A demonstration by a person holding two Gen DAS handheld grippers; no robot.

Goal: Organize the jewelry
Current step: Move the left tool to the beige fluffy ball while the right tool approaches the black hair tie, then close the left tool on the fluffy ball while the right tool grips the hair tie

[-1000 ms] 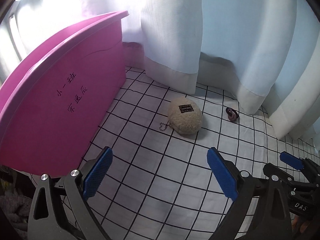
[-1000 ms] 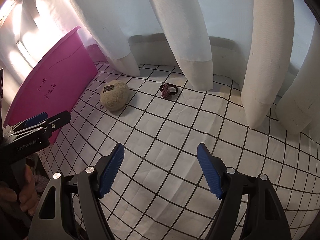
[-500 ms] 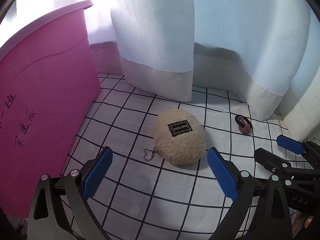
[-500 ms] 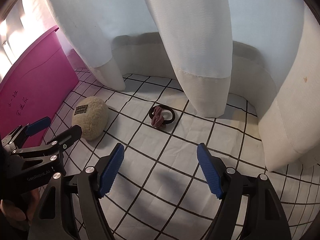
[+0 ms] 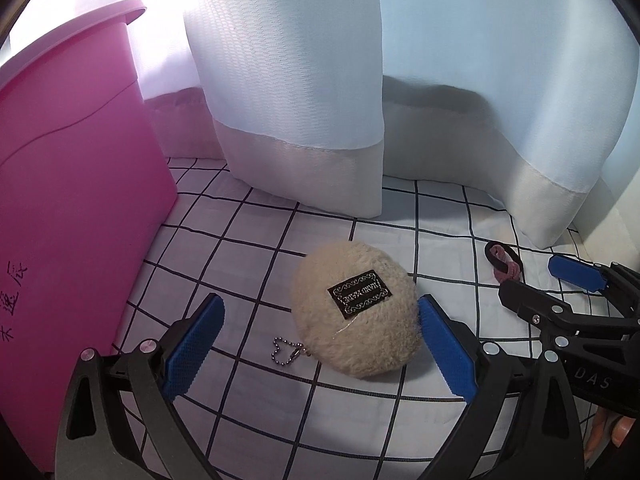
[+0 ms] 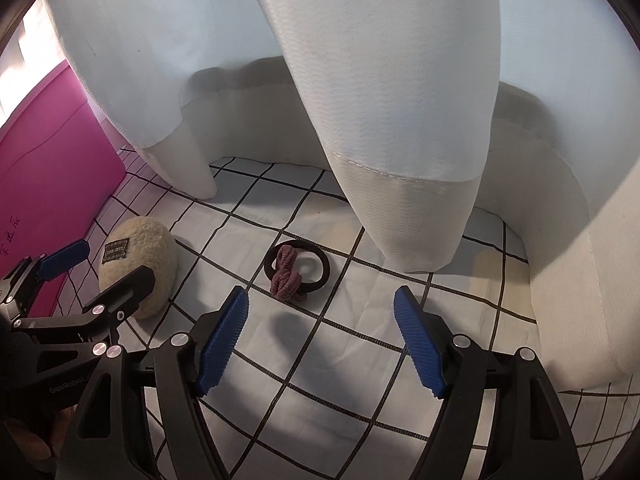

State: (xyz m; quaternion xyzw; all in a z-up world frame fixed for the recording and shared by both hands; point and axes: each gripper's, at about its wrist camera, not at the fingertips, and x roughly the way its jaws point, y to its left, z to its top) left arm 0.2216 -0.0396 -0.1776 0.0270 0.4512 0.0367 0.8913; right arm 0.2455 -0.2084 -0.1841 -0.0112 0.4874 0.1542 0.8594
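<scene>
Backlit curtain (image 5: 280, 60) glare upper left; fisheye-warped edges.

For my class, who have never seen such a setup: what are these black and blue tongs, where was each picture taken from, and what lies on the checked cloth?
A person holds two hand tools, each a two-finger gripper with blue pads and a camera looking along its fingers. One picture looks out from the left gripper, the other from the right gripper. Both stand open and hold nothing. On the checked cloth lie a fluffy beige pouch with a ball chain and a hair tie. A pink bin stands at the left, with white curtains behind.
</scene>
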